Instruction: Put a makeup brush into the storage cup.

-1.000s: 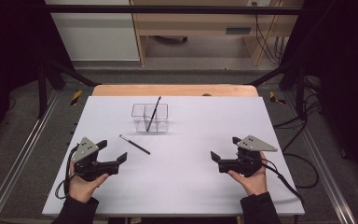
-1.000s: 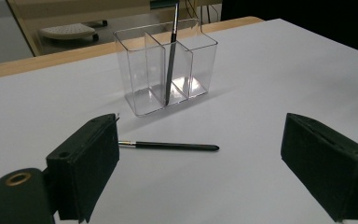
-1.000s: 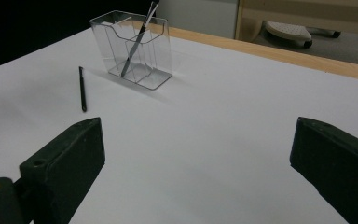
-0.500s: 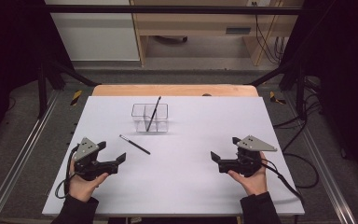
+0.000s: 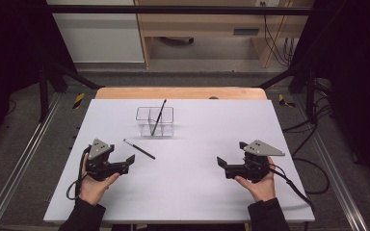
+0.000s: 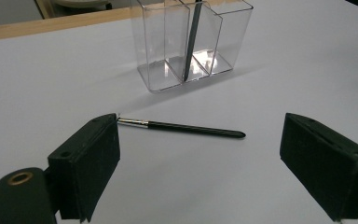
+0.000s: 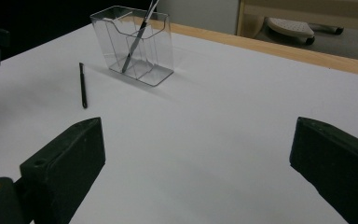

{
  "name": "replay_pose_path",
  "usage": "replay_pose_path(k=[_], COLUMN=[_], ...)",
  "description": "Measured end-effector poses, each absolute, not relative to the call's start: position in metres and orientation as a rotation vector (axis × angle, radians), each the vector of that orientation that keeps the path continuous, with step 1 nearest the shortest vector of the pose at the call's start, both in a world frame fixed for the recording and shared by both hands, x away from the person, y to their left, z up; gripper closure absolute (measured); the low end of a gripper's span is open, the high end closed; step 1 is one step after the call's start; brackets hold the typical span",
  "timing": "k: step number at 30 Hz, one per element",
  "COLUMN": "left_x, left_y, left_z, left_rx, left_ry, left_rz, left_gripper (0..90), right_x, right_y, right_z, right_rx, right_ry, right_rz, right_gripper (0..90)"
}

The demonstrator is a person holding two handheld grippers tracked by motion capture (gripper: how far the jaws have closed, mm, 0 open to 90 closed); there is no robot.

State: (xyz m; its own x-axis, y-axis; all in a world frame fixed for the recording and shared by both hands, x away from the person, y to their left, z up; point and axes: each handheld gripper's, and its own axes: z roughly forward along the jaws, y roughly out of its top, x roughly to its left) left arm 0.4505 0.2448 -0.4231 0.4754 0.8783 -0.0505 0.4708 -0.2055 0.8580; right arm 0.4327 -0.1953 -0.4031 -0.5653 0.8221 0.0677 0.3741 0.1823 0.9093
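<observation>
A clear plastic organizer [image 5: 155, 121] with compartments stands on the white table [image 5: 197, 192], left of centre and toward the back. A thin black brush [image 5: 158, 117] leans upright inside it. A second black brush [image 5: 139, 148] with a silver ferrule lies flat in front of the organizer. My left gripper [image 5: 126, 164] is open, just short of this brush, which lies between and beyond the jaws in the left gripper view [image 6: 186, 128]. My right gripper [image 5: 222, 167] is open and holds nothing at the table's right. It faces the organizer [image 7: 135, 42] from a distance.
A wooden strip [image 5: 180, 93] borders the table's far edge, with shelving and cables on the floor beyond. Metal rails [image 5: 24, 163] run along both sides. Open white surface lies between the two grippers.
My left gripper has edged slightly forward and right toward the lying brush. The right gripper and both brushes have stayed where they were.
</observation>
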Motion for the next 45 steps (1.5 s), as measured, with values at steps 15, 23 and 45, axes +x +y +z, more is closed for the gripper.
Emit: replay_pose_path(k=[15, 23, 45], left_x=[0.479, 0.492, 0.517], left_y=[0.230, 0.222, 0.203], left_z=[-0.434, -0.445, -0.472], left_rx=[1.849, 1.865, 1.868], left_ry=[1.220, 1.254, 1.378], left_rz=[0.582, 0.592, 0.559], left_gripper=[13.2, 15.5, 22.9], right_x=[0.433, 0.434, 0.436], right_y=[-0.196, -0.194, -0.192], right_z=[-0.403, -0.404, -0.407], right_rx=[1.120, 1.123, 1.126], right_ry=[2.024, 2.028, 2.046], right_rz=[1.362, 1.359, 1.346], right_gripper=[3.8, 3.8, 3.9])
